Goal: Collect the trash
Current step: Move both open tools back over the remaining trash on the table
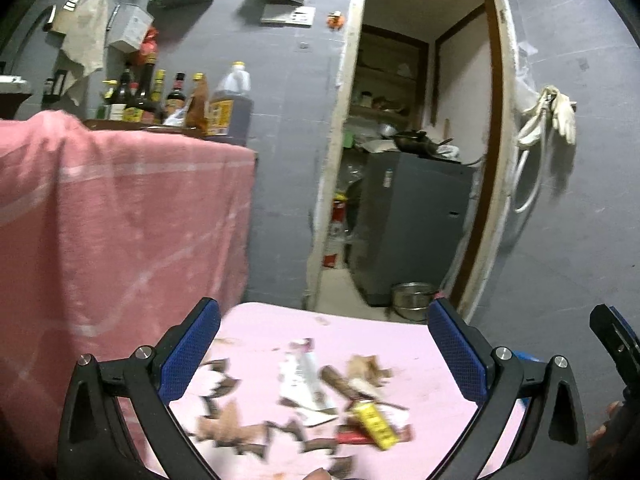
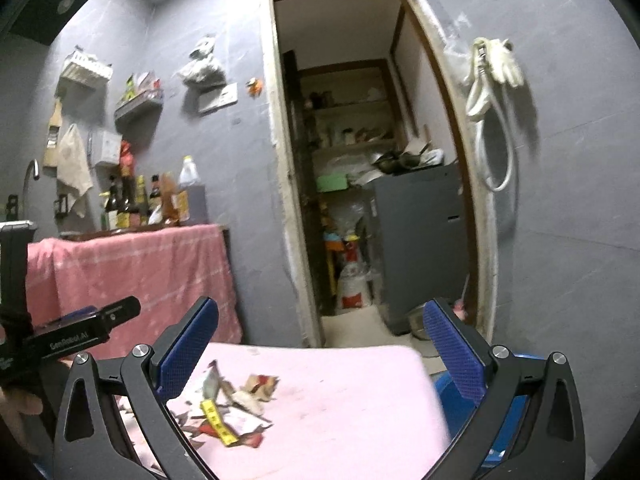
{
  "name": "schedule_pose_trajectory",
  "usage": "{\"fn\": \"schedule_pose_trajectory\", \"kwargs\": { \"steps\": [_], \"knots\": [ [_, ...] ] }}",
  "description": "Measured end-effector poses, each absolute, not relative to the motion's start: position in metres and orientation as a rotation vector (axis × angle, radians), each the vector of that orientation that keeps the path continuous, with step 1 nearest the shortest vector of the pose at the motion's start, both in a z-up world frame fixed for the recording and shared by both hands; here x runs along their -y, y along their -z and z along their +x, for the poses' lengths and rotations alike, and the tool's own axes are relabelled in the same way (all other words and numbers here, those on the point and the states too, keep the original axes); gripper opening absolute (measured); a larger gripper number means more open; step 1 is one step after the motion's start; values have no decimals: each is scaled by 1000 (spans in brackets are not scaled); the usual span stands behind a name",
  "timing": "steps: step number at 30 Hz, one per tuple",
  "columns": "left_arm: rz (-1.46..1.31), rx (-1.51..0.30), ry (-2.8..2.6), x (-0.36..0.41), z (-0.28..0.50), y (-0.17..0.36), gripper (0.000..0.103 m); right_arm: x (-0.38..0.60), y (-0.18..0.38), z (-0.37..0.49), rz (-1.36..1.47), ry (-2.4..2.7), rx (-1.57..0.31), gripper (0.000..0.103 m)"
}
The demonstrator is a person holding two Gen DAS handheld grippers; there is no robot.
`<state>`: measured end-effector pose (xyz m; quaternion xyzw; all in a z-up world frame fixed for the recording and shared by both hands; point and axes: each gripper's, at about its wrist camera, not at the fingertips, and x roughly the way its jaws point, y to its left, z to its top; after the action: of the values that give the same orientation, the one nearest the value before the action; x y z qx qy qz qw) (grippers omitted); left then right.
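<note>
The trash (image 1: 304,404) lies scattered on my pink-covered table (image 1: 420,344), mostly toward its near left part as the right camera sees it (image 2: 228,408). I make out a yellow printed wrapper (image 1: 374,424) lying over something red, a white torn packet (image 1: 300,376) just beside it, a brown stick-like piece (image 1: 340,382) between them, and brown torn scraps (image 1: 228,428) spread out to the left. The frames are blurred, so I cannot read any print on them.

My left tool (image 1: 324,340) hangs above the litter with its blue-padded fingers (image 1: 192,352) spread wide and nothing between them; the pile sits in the gap below, not touched. My right tool (image 2: 320,344) is likewise released and empty, its pads (image 2: 452,352) wide apart over the barer right side of the table, with the trash near its left finger. In the right view I see the left tool's black body (image 2: 76,332) at the left edge, and part of a hand (image 2: 20,404) under it.

A blue container (image 2: 452,396) shows just past the table's right edge. Behind the table stands a counter draped in a pink cloth (image 1: 120,208), with bottles (image 1: 160,100) and a large oil jug (image 1: 230,104) on top. An open doorway (image 1: 420,140) in the grey wall leads to a storeroom with a grey cabinet (image 1: 412,216), shelves and a metal bowl (image 1: 412,298) on the floor. White gloves (image 1: 556,114) hang to the right of the doorway.
</note>
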<state>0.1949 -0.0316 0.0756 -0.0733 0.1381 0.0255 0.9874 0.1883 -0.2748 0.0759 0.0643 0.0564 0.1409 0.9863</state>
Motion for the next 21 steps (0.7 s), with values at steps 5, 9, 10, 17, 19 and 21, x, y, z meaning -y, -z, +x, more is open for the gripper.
{"fn": "schedule_pose_trajectory", "kwargs": {
  "steps": [5, 9, 10, 17, 19, 21],
  "knots": [
    [-152, -311, -90, 4, 193, -59, 101, 251, -63, 199, 118, -333, -154, 103],
    [-149, -359, -101, -10, 197, -43, 101, 235, -49, 209, 104, -365, -201, 103],
    [-147, -370, -103, -12, 200, -40, 101, 231, -45, 213, 98, -374, -220, 103],
    [-136, -496, -105, -24, 223, -14, 101, 213, -20, 243, 75, -407, -396, 103],
    [-135, -530, -102, -25, 229, -8, 101, 209, -12, 250, 65, -417, -450, 103],
    [-139, -574, -102, -29, 237, -2, 101, 204, -5, 256, 52, -437, -510, 103]
  ]
}}
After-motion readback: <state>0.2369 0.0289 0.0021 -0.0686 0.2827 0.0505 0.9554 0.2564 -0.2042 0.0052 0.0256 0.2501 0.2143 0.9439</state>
